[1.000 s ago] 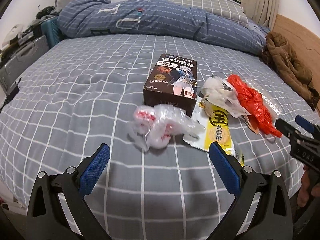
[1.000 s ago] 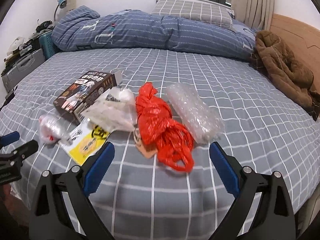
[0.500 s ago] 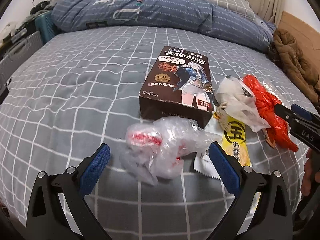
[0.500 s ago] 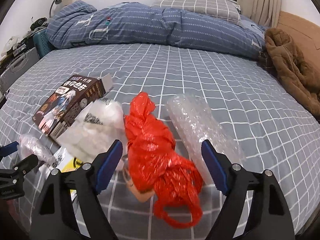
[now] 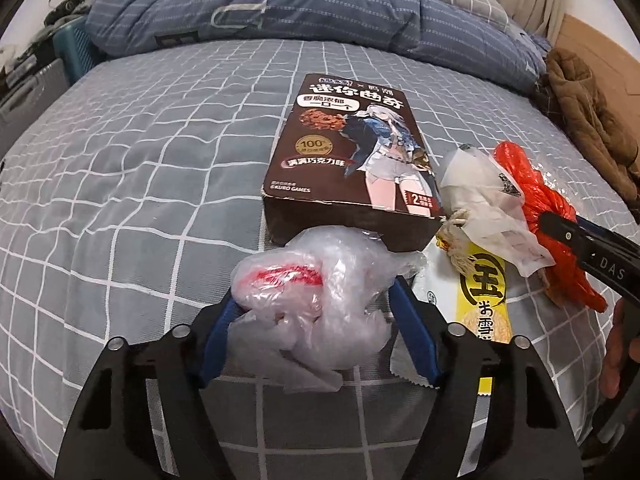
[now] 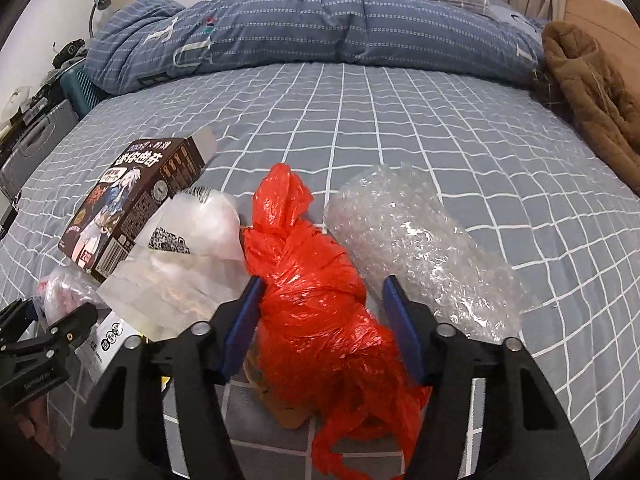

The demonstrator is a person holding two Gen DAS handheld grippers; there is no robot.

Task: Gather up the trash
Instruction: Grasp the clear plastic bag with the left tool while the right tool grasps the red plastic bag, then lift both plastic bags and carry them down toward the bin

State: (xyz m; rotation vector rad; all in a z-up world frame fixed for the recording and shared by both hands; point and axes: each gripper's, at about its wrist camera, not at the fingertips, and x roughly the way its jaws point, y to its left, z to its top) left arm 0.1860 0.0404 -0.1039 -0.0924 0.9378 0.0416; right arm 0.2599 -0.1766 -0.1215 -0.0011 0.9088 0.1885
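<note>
The crumpled clear plastic bag (image 5: 316, 300) is lying on the bed (image 5: 140, 200) before the cookie box (image 5: 352, 152); the left gripper (image 5: 316, 312), fingers closing, is pinching it. The right gripper (image 6: 320, 320), fingers closing, is straddling the red plastic bag (image 6: 312, 292) beside the bubble wrap (image 6: 420, 252).

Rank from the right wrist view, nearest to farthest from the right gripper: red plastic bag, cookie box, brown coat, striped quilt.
1. Red plastic bag: between the right gripper's jaws, which have just been closing.
2. Cookie box: left, past the white bag.
3. Brown coat and striped quilt: both at the far end of the bed, coat right, quilt across the back; too close to call.
</note>
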